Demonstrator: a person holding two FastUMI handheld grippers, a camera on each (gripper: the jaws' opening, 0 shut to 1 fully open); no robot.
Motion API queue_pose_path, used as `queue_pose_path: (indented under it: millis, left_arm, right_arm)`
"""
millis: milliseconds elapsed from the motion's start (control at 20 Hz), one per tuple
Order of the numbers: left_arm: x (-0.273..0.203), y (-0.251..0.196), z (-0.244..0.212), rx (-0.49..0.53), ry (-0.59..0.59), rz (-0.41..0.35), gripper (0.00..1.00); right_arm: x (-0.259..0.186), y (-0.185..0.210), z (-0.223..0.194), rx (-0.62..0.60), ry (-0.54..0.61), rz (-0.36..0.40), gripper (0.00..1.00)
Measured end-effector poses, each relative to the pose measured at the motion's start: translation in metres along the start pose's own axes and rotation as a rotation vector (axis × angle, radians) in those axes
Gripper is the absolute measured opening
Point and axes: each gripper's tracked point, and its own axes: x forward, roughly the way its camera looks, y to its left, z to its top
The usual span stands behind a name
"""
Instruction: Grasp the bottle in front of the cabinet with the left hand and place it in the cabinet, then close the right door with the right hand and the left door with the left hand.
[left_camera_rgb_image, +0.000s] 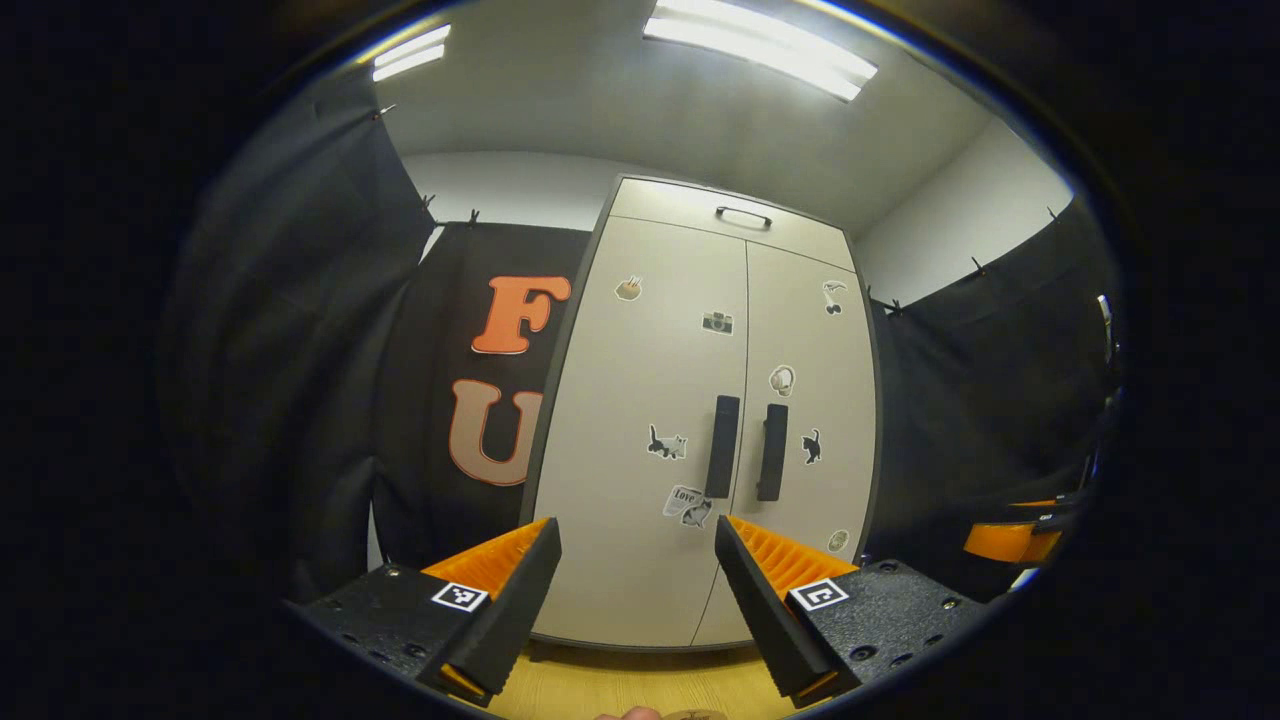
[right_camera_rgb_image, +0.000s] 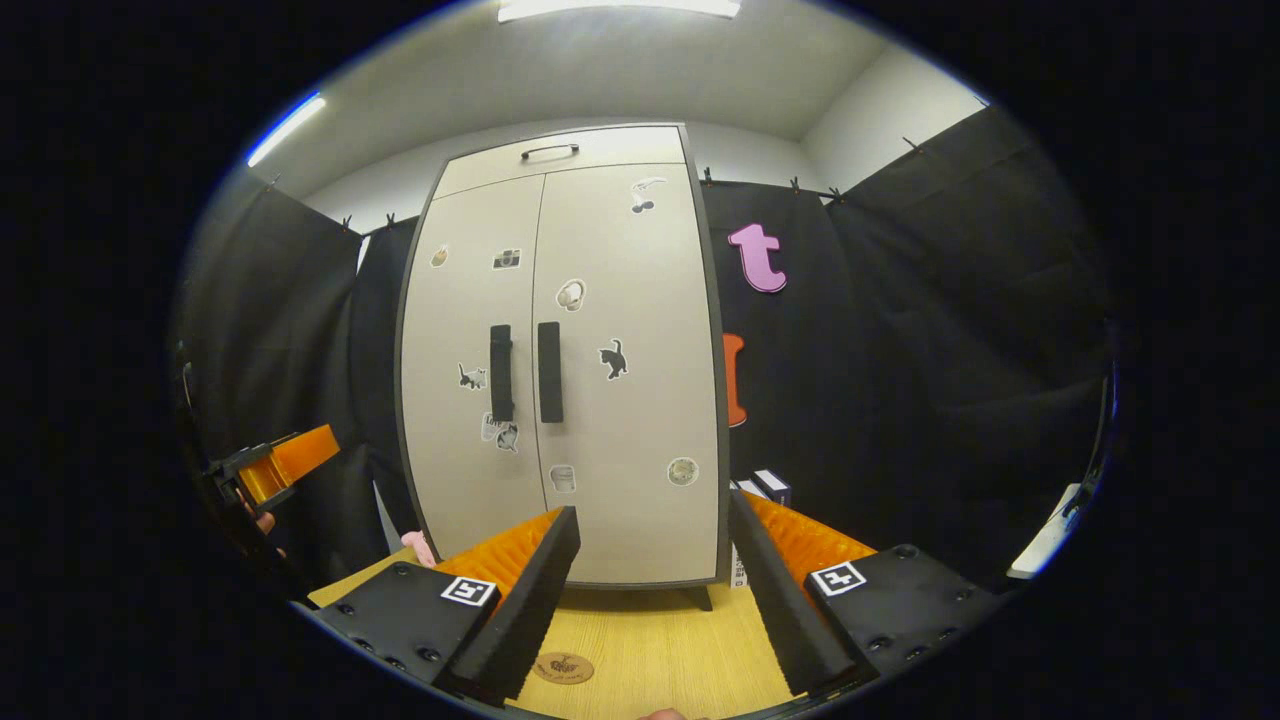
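From the right gripper view I see my right tool (right_camera_rgb_image: 650, 590) held open, nothing between its fingers, hovering over the wooden table (right_camera_rgb_image: 660, 640). Straight ahead stands the cabinet (right_camera_rgb_image: 570, 350) with both doors shut: the left door (right_camera_rgb_image: 465, 400) and the right door (right_camera_rgb_image: 630, 420) meet at the middle, their two dark handles (right_camera_rgb_image: 525, 372) upright and side by side. Small stickers dot both doors. A round coaster (right_camera_rgb_image: 563, 667) lies on the table just beside my left finger. Far to the left I see the left tool (right_camera_rgb_image: 275, 465), well apart from the cabinet. A small box (right_camera_rgb_image: 772, 486) sits right of the cabinet
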Motion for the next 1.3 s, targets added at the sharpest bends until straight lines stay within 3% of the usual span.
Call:
queue_pose_path:
  millis: [400, 900, 1300]
  left_arm:
    - [-0.052, -0.006, -0.022, -0.03, 0.042, 0.017, 0.94]
    - [-0.058, 0.001, -0.025, -0.005, 0.046, 0.039, 0.94]
    - [-0.06, -0.011, -0.04, -0.057, 0.088, 0.008, 0.94]
  right_arm:
    - [-0.021, 0.006, -0.012, 0.01, 0.015, 0.03, 0.98]
    - [-0.022, 0.004, -0.025, 0.021, 0.045, 0.026, 0.98]
    - [-0.023, 0.011, -0.04, 0.038, 0.081, 0.039, 0.98]
